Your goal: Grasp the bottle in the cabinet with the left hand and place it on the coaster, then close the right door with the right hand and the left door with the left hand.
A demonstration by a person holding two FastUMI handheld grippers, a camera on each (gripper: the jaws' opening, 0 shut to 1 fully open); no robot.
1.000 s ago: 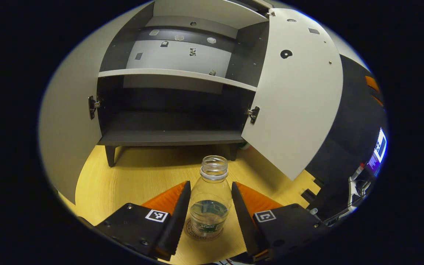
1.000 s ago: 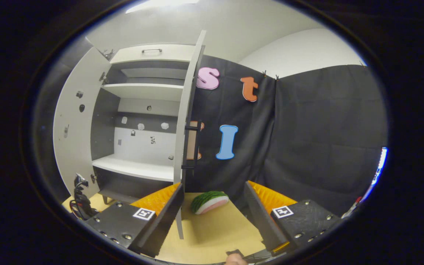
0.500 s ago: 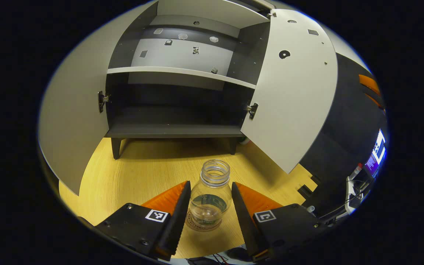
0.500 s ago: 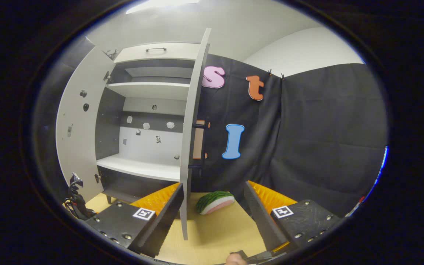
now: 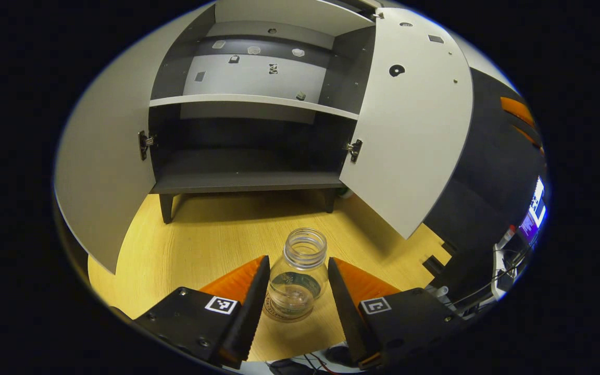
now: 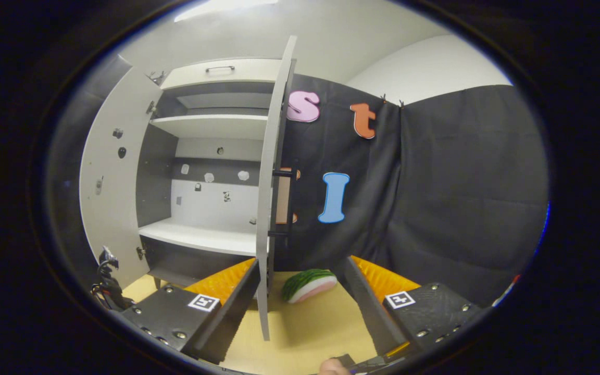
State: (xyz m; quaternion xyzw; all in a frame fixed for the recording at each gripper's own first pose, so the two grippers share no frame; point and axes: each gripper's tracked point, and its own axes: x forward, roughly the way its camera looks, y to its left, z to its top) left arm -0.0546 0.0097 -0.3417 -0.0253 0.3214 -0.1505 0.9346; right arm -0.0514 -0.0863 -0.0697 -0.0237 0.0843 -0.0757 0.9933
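A clear, uncapped bottle point(image 5: 298, 278) stands upright on a round coaster point(image 5: 279, 314) on the wooden table, in the left gripper view. My left gripper point(image 5: 298, 259) is open, one finger on each side of the bottle with a narrow gap on both sides. Behind it the cabinet point(image 5: 248, 179) has its left door point(image 5: 102, 172) and right door point(image 5: 409, 140) swung open. In the right gripper view the right door's edge point(image 6: 273, 208) rises just inside my left finger, its dark handle point(image 6: 285, 203) on the outer face. My right gripper point(image 6: 302, 260) is open and holds nothing.
A toy watermelon slice point(image 6: 309, 284) lies on the table point(image 6: 305, 333) beyond the right gripper. The cabinet's shelves point(image 6: 201, 237) are bare. Dark cables and gear point(image 6: 107, 284) sit at the lower left of the right gripper view. Black cloth walls the booth to the right.
The left gripper has drawn back a little from the bottle, which stays on the coaster. The right gripper has shifted slightly, so the door edge sits closer between its fingers.
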